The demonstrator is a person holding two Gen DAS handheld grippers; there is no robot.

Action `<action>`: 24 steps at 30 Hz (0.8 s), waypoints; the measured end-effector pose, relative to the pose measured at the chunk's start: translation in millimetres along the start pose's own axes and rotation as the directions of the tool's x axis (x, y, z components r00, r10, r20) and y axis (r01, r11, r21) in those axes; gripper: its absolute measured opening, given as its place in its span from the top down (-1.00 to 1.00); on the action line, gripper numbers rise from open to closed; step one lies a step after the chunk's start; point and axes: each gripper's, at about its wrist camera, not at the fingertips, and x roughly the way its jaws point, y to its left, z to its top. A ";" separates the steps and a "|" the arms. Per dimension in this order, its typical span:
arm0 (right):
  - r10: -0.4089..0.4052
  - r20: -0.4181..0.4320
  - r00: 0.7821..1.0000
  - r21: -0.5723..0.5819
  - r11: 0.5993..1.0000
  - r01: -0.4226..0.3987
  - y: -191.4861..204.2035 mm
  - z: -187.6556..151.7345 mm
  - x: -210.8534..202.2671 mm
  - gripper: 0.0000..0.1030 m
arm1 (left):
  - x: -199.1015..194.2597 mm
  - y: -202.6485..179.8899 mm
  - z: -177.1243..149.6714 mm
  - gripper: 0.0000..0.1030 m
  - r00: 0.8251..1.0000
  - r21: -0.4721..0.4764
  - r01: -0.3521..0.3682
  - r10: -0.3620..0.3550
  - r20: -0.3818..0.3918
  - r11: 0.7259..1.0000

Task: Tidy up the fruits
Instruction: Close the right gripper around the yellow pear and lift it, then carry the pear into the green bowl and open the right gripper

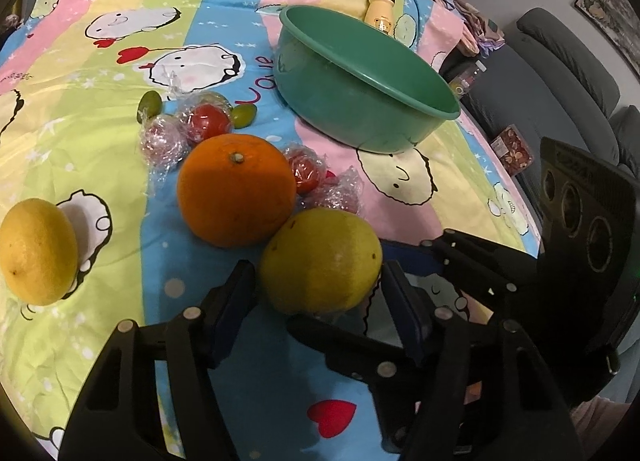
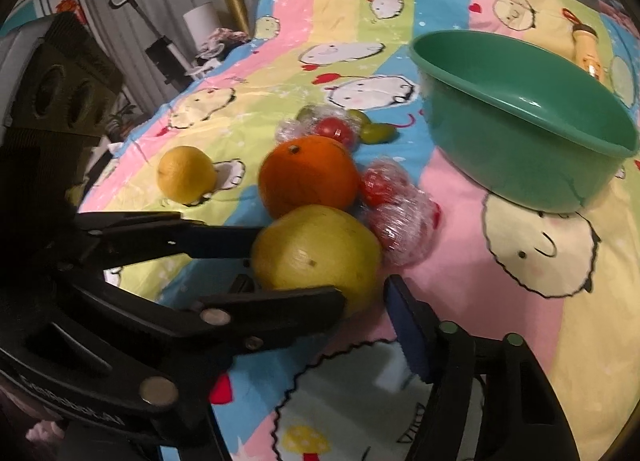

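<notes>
Black left gripper (image 1: 316, 293), jaws wide, straddles the round yellow-green citrus fruit (image 1: 320, 259) for pickup; right gripper (image 2: 362, 301), also spread, flanks it; empty green plastic basin (image 1: 360, 77) beyond awaits.

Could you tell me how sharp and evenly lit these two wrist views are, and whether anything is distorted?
Left wrist view: fairly sharp, the orange crisp; fisheye bends the tablecloth edges, corners vignetted. Right wrist view: softer, motion blur on the wrapped tomatoes; a glare streak on the green basin rim; dim, dark corners.
</notes>
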 end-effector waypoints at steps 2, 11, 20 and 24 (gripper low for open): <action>0.000 0.000 1.000 -0.003 1.000 0.000 0.5 1.3 2.5 -0.28 | 1.4 1.3 1.2 -0.24 1.000 -0.010 0.011 -0.011 -0.006 1.000; 0.017 0.029 0.999 0.009 1.000 -0.017 -1.0 -1.4 -0.7 -0.26 | -2.2 0.3 0.5 -0.23 1.000 -0.006 0.015 -0.014 0.007 1.000; 0.009 0.119 0.993 -0.004 1.000 -0.008 5.1 1.1 -33.4 -0.25 | -26.8 -21.7 7.2 -0.23 0.997 0.050 0.008 -0.012 0.077 0.999; -0.001 0.168 0.986 -0.007 1.000 0.002 -1.0 12.2 -47.9 -0.25 | -31.9 -33.9 23.2 -0.24 0.994 0.085 -0.001 -0.008 0.105 0.996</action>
